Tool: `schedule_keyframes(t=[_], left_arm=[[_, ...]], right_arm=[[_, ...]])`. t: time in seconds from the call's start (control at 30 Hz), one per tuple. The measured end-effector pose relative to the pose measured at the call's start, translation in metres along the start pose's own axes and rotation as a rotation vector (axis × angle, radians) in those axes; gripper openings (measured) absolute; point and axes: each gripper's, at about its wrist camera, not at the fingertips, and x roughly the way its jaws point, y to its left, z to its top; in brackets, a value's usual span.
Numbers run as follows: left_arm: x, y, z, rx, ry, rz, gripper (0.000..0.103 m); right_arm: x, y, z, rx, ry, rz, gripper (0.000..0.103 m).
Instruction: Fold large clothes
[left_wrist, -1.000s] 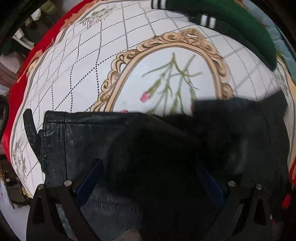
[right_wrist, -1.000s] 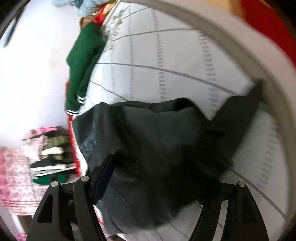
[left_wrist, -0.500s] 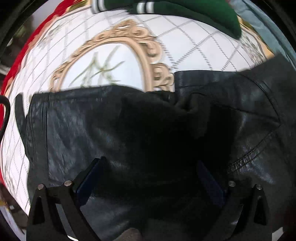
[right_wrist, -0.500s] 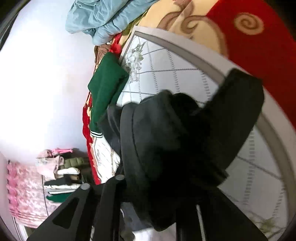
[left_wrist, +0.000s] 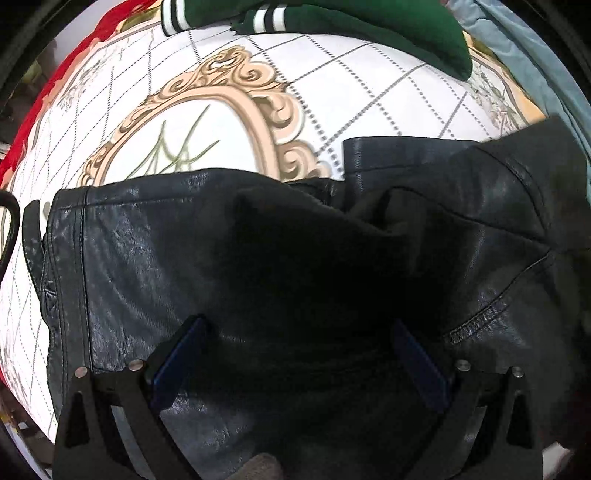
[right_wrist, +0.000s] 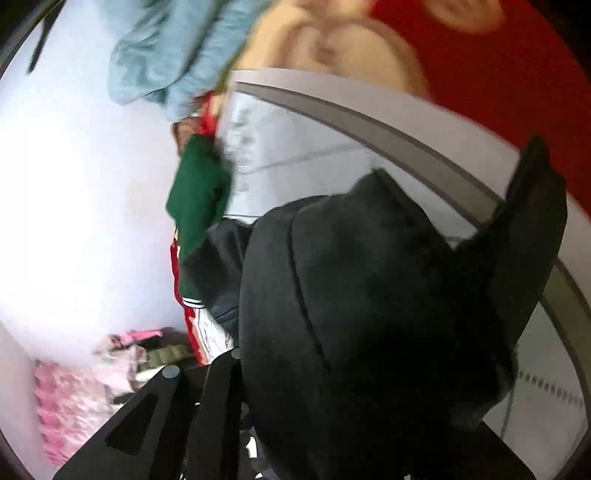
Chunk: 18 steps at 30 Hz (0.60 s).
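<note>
A black leather jacket (left_wrist: 155, 266) lies on the white patterned bed cover (left_wrist: 369, 92). My left gripper (left_wrist: 295, 350) hangs just above it with its blue-padded fingers (left_wrist: 173, 362) wide apart; a dark fold of the jacket fills the gap. My right gripper (right_wrist: 295, 406) is shut on a bunched part of the black jacket (right_wrist: 369, 295) and holds it lifted above the bed. Its right finger is hidden by the cloth.
A green garment with white stripes (left_wrist: 351, 22) lies at the far edge of the bed, also seen in the right wrist view (right_wrist: 195, 192). A light blue garment (right_wrist: 177, 48) lies beyond it. Folded clothes (right_wrist: 110, 362) are stacked off the bed. The cover has a red border (right_wrist: 498, 92).
My right gripper closed on the jacket and lifted it up and over. The jacket's right part now lies folded across in the left wrist view. My left gripper stayed open.
</note>
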Motion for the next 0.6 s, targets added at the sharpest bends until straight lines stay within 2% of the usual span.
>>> schedule_keyframes(t=[0.2, 0.3, 0.43, 0.53, 0.6], left_arm=[[0.0, -0.013, 0.014, -0.014, -0.002, -0.113, 0.103], [-0.01, 0.004, 0.017, -0.082, 0.006, -0.161, 0.103], [-0.047, 0.068, 0.004, -0.232, -0.052, -0.161, 0.103], [-0.078, 0.13, -0.024, -0.343, -0.092, -0.111, 0.103], [-0.097, 0.169, -0.053, -0.401, -0.112, -0.036, 0.103]], right_arm=[[-0.022, 0.096, -0.004, -0.235, -0.036, -0.105, 0.016], [-0.019, 0.132, -0.008, -0.326, -0.035, -0.158, 0.016], [-0.005, 0.188, -0.039, -0.508, 0.0, -0.209, 0.015], [0.014, 0.228, -0.089, -0.691, 0.049, -0.243, 0.015], [0.029, 0.242, -0.127, -0.798, 0.1, -0.253, 0.015]])
